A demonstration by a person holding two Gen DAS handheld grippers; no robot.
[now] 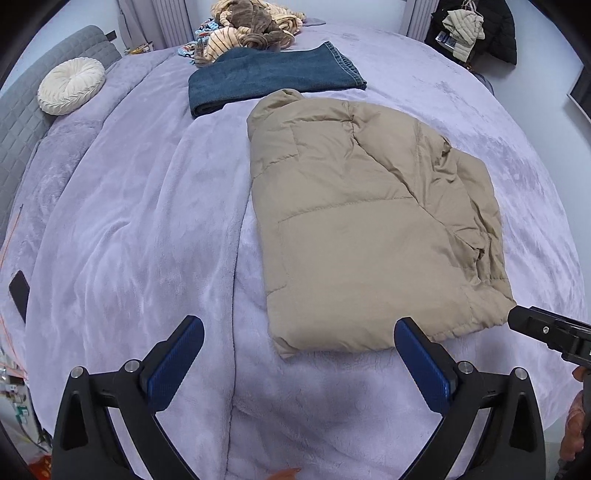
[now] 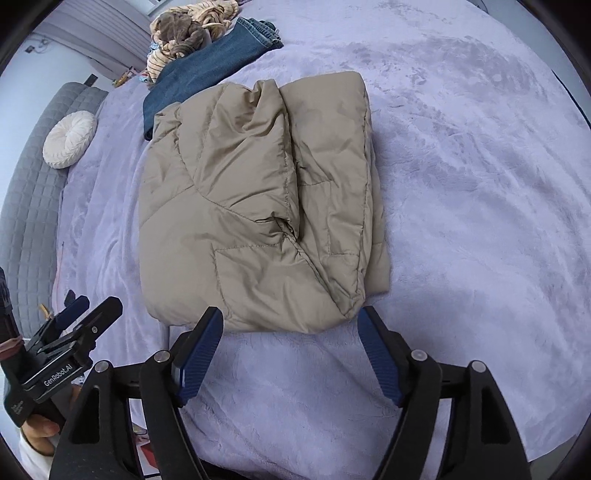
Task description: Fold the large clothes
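A beige puffer jacket [image 1: 362, 221] lies folded into a rough rectangle on the lilac blanket; it also shows in the right wrist view [image 2: 255, 206]. My left gripper [image 1: 299, 332] is open and empty, just short of the jacket's near hem, toward its left corner. My right gripper [image 2: 291, 321] is open and empty at the jacket's near edge, by its right corner. The right gripper's body shows at the right edge of the left wrist view [image 1: 550, 332]. The left gripper shows at the lower left of the right wrist view [image 2: 74, 325].
Folded blue jeans [image 1: 273, 77] lie beyond the jacket. A heap of striped and brown clothes [image 1: 251, 29] sits at the far edge. A white round cushion [image 1: 70, 85] rests by the grey headboard [image 1: 22, 125]. A dark phone [image 1: 18, 291] lies at left. The lilac blanket [image 1: 129, 221] covers the bed.
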